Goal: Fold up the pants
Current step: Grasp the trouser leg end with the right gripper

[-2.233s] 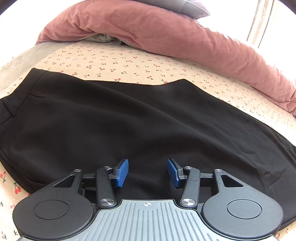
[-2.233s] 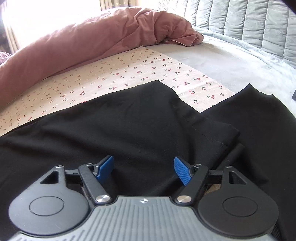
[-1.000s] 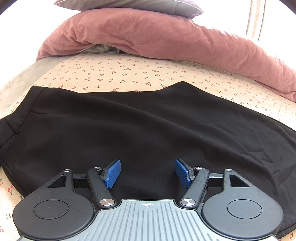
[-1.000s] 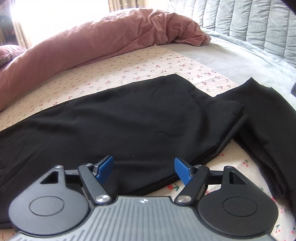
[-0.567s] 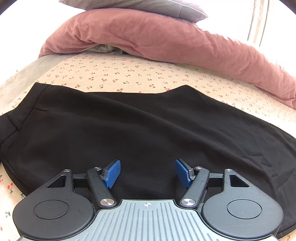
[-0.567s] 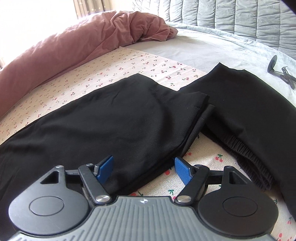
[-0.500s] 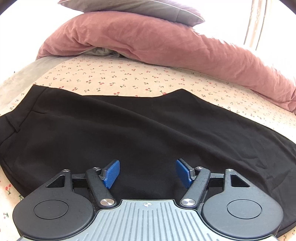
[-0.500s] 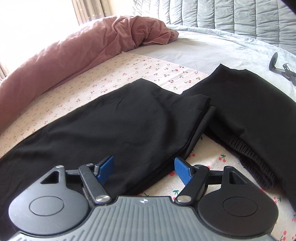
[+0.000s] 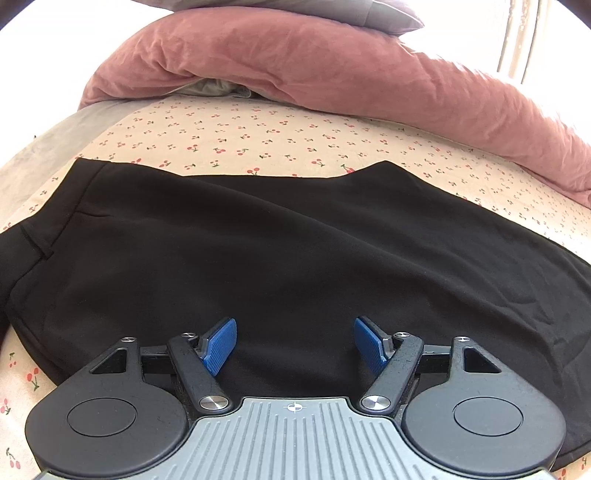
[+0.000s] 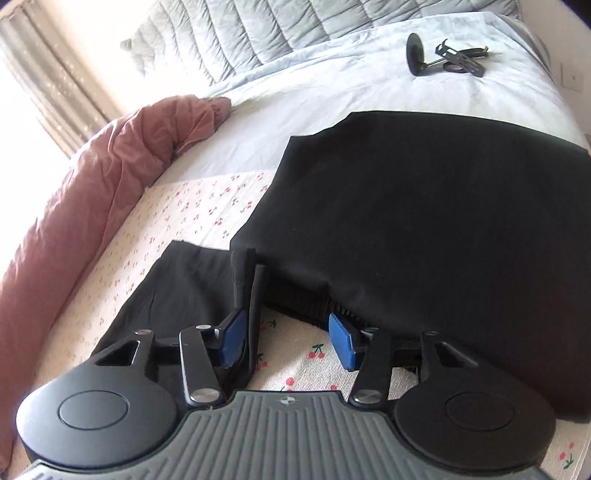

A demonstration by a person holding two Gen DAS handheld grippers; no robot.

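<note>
Crowding pants (image 10: 192, 280): second black garment (image 10: 424, 206) | pink duvet (image 10: 110, 177) beyond

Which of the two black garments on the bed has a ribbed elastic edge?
The bigger black garment on the right, its ribbed band facing the right gripper; the pants leg at left ends in a plain hem.

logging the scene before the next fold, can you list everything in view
black pants: one, black, spread flat on the cherry sheet, hem end by the right gripper
second black garment: one, black, right of the hem end, ribbed edge facing the camera
cherry sheet: one, cream with red cherries, under the pants
duvet: one, dusty pink, bunched along the far side
grey pillow: one, on the duvet
quilted grey headboard: one, far end
black stand: one, on the pale blue sheet
left gripper: blue fingers open over the pants
right gripper: closing, hem edge between fingers
</note>
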